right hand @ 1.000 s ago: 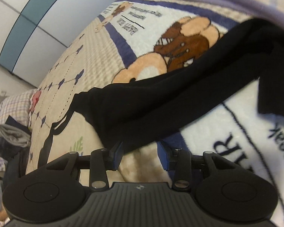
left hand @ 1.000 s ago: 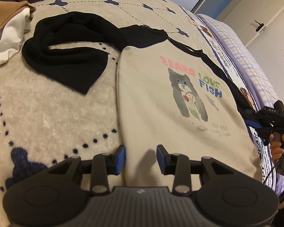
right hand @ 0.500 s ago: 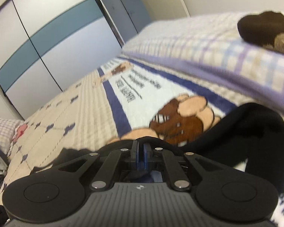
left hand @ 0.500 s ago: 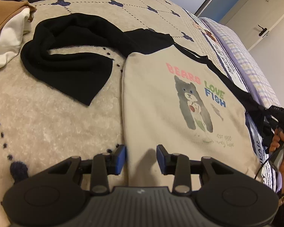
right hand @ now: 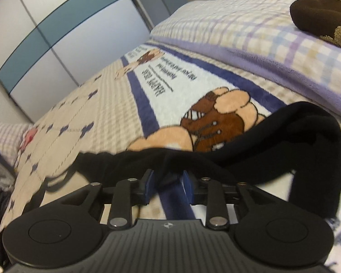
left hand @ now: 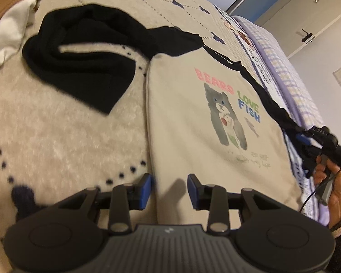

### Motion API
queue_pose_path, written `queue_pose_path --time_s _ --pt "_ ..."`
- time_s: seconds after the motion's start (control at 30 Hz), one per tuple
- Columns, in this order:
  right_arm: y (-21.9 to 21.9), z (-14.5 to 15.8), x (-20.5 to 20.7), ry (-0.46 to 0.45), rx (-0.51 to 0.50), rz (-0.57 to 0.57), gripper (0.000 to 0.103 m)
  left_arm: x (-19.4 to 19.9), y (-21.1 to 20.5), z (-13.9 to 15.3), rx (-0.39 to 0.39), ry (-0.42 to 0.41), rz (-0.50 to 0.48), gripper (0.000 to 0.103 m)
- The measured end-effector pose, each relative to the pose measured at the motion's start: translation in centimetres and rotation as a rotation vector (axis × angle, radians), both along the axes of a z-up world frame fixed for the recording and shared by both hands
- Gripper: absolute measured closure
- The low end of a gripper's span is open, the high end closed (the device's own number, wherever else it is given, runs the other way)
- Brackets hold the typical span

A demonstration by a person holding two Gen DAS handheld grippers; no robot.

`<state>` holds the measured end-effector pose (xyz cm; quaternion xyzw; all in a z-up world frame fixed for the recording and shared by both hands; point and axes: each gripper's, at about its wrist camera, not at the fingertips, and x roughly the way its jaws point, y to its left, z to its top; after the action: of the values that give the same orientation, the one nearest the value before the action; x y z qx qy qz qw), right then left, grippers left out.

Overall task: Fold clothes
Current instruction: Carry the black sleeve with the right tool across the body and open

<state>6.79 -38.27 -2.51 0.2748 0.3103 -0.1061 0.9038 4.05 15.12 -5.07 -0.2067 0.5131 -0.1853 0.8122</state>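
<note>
Our right gripper (right hand: pixel 166 183) is opening around the black knit sleeve (right hand: pixel 272 136) at twelve o'clock; it may slip free. Left gripper (left hand: pixel 169 187) gapes, unladen.

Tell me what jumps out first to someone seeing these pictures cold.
The cream sweatshirt with black sleeves and a grey cat print lies flat on the fleecy bed cover, its left sleeve curled out beside it. At the bed's far edge the right gripper, jaws opening, has the other black sleeve draped across its fingers. The left gripper hangs open at the hem.
</note>
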Motion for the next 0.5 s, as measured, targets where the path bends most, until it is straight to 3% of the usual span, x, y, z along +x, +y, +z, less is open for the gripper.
queue_pose_path --time_s 0.37,0.5 --pt "-0.3 -1.1 -7.6 0.181 0.118 0.183 0.071 -3.2 1.7 -1.7 -0.163 0.124 -0.028 0.071" --pt "-0.6 -1.6 -10.9 0.208 0.174 0.237 0.071 -4.4 1.6 -2.7 -0.184 0.151 -0.028 0.095"
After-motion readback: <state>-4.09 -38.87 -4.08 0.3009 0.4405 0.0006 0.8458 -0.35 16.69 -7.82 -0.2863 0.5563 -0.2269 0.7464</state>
